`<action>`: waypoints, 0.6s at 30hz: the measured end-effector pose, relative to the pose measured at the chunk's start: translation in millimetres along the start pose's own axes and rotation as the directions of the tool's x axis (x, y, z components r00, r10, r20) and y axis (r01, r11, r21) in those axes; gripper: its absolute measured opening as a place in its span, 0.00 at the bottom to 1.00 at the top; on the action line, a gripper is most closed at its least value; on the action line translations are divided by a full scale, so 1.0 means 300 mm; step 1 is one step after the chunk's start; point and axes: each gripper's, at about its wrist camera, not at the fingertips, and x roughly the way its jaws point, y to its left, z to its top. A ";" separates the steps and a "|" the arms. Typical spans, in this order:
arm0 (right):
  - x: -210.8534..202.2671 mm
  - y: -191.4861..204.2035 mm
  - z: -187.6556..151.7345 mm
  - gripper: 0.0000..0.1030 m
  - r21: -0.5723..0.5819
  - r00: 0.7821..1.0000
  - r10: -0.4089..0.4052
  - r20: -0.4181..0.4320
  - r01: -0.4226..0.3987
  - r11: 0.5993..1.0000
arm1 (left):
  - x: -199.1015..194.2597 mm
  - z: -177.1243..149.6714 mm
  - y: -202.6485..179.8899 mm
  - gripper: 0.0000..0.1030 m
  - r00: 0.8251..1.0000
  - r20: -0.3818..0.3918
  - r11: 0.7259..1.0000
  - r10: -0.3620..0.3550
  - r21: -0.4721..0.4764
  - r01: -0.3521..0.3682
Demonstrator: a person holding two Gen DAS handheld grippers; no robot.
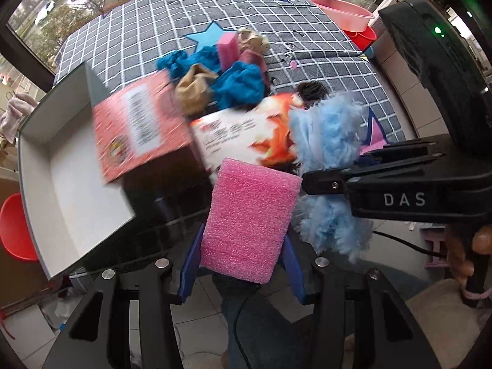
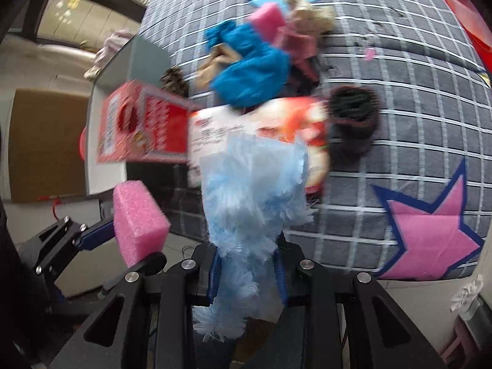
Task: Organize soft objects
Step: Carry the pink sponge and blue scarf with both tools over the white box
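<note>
- My left gripper (image 1: 246, 279) pinches a pink foam sponge (image 1: 250, 218) between its blue pads; the sponge stands up off the jaws, clear of the mattress.
- My right gripper (image 2: 246, 272) is clamped on a pale blue fluffy cloth (image 2: 255, 190); the jaws are narrow, with fringe hanging down past the pads on the near side.
- Both held items sit at the near edge of the grid-pattern mattress (image 1: 323, 43), side by side, cloth just right of sponge.
- The open grey box (image 1: 70, 166), white inside, is at left and looks empty where I can see. The red carton flap (image 1: 138, 126) lies across its right side; a printed orange-white packet (image 1: 246, 135) sits just beside that.
- Remaining pile further out on the mattress: blue cloths (image 1: 240, 86), tan cloth (image 1: 193, 92), second pink sponge (image 1: 229, 46), spotted plush (image 1: 252, 38), black item (image 1: 310, 90).
- Risk: the two grippers are close, so swinging both left together could knock the jaws or tangle the fringe on the sponge.
- Risk: the sponge is gripped only at its low end; foam compresses, and a fast swing could let it pivot out.
- Risk: the red flap partly covers the box mouth, so a drop could land on it and slide off.
- Both views are blurred; the exact pad contact on the cloth is unclear.
</note>
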 end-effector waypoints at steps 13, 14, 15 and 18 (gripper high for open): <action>0.057 0.430 0.014 0.30 -0.189 0.998 0.016 0.058 -0.004 0.982 | -0.165 -0.178 0.433 0.51 0.985 0.152 0.977 0.077 -0.209 -0.044; 0.059 0.457 0.019 0.30 -0.203 0.998 0.016 0.065 -0.002 0.979 | -0.174 -0.186 0.464 0.51 0.982 0.167 0.971 0.091 -0.234 -0.050; 0.061 0.482 0.022 0.30 -0.218 0.997 0.012 0.072 0.004 0.976 | -0.185 -0.195 0.499 0.51 0.978 0.183 0.964 0.103 -0.259 -0.053; 0.067 0.559 0.040 0.30 -0.260 0.995 0.002 0.097 0.024 0.965 | -0.207 -0.213 0.590 0.51 0.968 0.205 0.942 0.144 -0.327 -0.070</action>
